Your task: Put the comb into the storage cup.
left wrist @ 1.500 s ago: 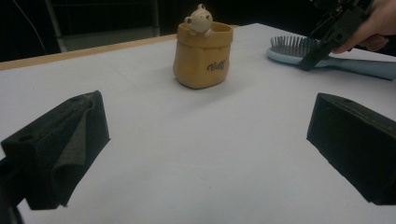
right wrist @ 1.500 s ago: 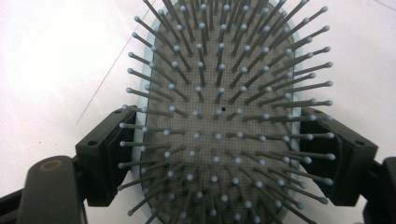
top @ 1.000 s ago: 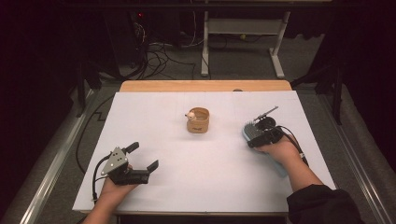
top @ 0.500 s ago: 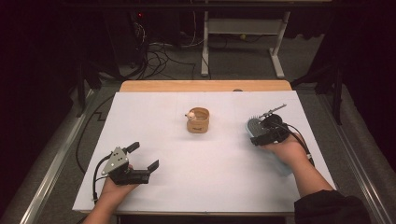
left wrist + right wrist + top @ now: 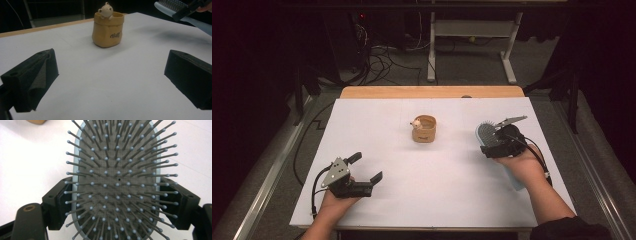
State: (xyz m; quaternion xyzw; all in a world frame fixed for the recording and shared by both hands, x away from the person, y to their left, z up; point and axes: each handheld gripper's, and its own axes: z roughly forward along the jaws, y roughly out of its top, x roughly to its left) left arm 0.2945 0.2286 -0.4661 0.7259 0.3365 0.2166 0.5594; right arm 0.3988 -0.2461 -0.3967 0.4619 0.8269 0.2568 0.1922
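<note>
I have the right gripper [image 5: 498, 141] clamped across the hairbrush [image 5: 117, 180] head, bristles up, right of the bear pot [image 5: 424, 128], probably for carrying to it, while my left gripper [image 5: 362, 170] waits wide open nearer me.

Pale blue hairbrush [image 5: 116, 182] with grey bristles; tan, perhaps lettered pot [image 5: 107, 29].

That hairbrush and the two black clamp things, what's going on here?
A person at a white table holds a two-jaw gripper in each hand. The right gripper is clamped on the head of a light blue hairbrush, bristles up, held clear of the tabletop. The left gripper rests near the front edge with its jaws wide open and nothing between them. A small tan pouch-shaped pot with a bear figure stands mid-table, untouched.
</note>
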